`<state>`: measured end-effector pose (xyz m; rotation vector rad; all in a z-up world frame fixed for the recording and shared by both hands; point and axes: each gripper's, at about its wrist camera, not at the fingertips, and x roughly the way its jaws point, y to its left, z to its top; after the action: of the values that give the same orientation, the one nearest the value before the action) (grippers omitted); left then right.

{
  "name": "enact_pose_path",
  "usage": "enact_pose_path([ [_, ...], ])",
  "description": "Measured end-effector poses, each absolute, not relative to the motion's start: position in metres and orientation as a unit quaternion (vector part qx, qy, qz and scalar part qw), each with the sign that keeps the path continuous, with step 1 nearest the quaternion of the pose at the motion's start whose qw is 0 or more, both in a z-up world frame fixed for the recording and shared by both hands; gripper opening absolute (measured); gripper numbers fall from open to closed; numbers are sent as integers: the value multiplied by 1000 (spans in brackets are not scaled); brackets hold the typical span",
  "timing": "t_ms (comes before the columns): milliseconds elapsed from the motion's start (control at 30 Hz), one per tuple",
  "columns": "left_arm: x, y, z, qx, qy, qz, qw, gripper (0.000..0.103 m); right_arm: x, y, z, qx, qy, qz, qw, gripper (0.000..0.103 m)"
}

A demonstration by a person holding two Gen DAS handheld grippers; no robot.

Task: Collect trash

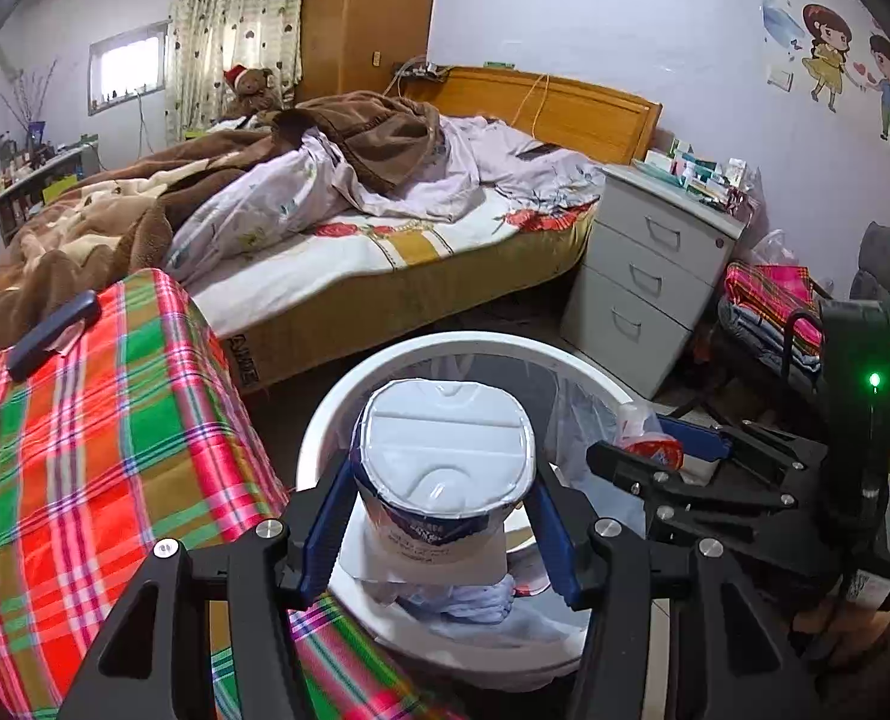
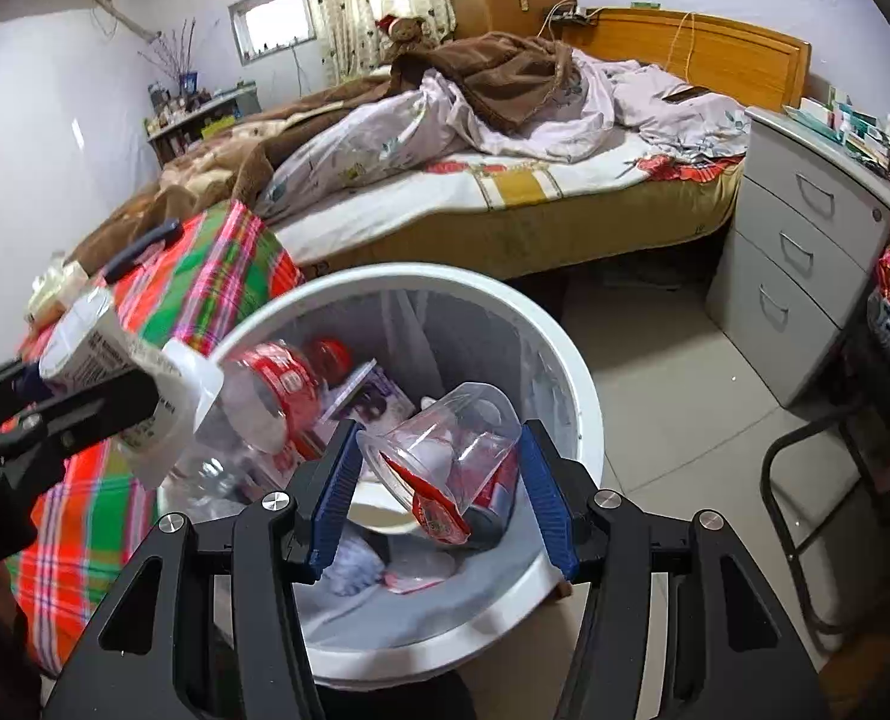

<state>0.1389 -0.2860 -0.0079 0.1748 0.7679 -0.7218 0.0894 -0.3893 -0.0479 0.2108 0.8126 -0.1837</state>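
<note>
A white yogurt cup (image 1: 442, 468) with a sealed foil lid is clamped between the blue pads (image 1: 325, 525) of the left gripper (image 1: 439, 534), lid turned toward the camera, and is held over the mouth of the white trash bin (image 1: 325, 414). In the right wrist view the same cup is seen at the left edge, tipped on its side over the bin's rim. A clear plastic cup (image 2: 451, 444) with a peeled red-printed lid is gripped between the pads of the right gripper (image 2: 442, 507), tilted and held over the bin opening. The bin is lined with a clear bag; inside it are seen a crushed clear bottle with a red label (image 2: 277, 390), a purple-printed pack (image 2: 367, 396) and crumpled white tissue (image 2: 355, 564). A bundle covered in red-green plaid cloth (image 1: 103, 438) is pressed against the bin's left side, with a dark handle (image 1: 49, 333) on its top. The bin is placed on a pale tiled floor (image 2: 673, 408). Beyond the bin an unmade bed (image 1: 385, 240) is seen, covered with a brown blanket and pale floral quilt, with a wooden headboard. A grey three-drawer cabinet (image 1: 649, 276) is set just beside the bed's head end, its top cluttered with small boxes. A teddy bear (image 1: 253, 87) in a red hat is propped at the bed's far side, before patterned curtains (image 1: 229, 12). Cartoon stickers (image 1: 853, 66) are stuck on the far wall.
</note>
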Motion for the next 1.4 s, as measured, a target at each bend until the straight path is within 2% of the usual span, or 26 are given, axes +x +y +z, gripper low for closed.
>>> enact_pose_path([
  [133,141,-293,-10,85,367,-351,857,57,88,-394,-51,104,401,-82,907,56],
  [167,142,-293,-10,84,369,-349,857,63,87,-395,-51,105,403,-82,906,57],
  [267,142,-296,-10,81,369,-354,855,66,89,-395,-53,103,405,-81,905,68],
  [300,142,-296,-10,82,369,-355,855,67,88,-394,-53,103,405,-77,905,69],
  [567,134,-290,-1,76,355,-355,862,70,82,-396,-46,114,393,-93,908,69],
  [1400,74,-227,16,61,327,-311,890,70,35,-356,-9,116,316,-94,937,69],
])
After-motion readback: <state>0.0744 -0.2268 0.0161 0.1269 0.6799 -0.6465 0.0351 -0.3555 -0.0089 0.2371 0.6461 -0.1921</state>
